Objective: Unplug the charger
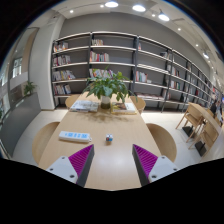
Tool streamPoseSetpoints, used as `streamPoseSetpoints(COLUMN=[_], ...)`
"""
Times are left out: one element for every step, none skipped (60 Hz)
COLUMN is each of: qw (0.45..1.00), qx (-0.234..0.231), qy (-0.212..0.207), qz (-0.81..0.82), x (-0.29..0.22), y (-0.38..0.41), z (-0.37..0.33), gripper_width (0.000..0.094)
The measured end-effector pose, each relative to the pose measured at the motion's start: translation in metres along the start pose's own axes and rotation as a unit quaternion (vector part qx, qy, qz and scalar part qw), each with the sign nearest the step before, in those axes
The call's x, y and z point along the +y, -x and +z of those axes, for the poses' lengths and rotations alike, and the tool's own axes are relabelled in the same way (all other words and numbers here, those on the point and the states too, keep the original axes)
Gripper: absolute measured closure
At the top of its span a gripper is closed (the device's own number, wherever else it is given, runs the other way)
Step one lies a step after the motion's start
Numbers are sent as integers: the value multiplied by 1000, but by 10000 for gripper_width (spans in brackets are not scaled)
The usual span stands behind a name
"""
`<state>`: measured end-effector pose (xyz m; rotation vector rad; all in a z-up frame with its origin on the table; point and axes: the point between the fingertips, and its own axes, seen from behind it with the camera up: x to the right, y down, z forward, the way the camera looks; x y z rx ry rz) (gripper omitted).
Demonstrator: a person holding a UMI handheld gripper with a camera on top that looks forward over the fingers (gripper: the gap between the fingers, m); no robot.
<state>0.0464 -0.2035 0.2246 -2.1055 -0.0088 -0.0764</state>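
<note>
A white power strip (74, 136) lies on the wooden table (110, 125), ahead of my left finger and a little to its left. A small white charger (109, 137) sits on the table beyond the gap between my fingers, to the right of the strip. My gripper (113, 160) is open and empty, with its magenta pads (81, 157) wide apart over the table's near part. Nothing stands between the fingers.
A potted green plant (107, 88) stands at the table's far end on a light cloth. Chairs (197, 122) stand to the right and behind the table. Tall bookshelves (120, 65) line the back wall.
</note>
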Motion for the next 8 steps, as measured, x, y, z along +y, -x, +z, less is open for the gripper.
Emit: streamPoseSetpoints(qw=[1000, 1000, 1000, 1000, 1000, 1000, 1000, 1000], qx=[0, 0, 0, 0, -1, -2, -4, -4], qy=[0, -1, -2, -2, -3, -3, -2, -2], qz=[-1, -2, -2, -2, -1, -1, -1, -1], x=[1, 1, 1, 1, 1, 2, 2, 2], y=[0, 1, 1, 1, 2, 3, 3, 4], z=[-2, -3, -4, -5, -6, -7, -9, -9], gripper_width=[182, 179, 178, 179, 181, 183, 181, 181])
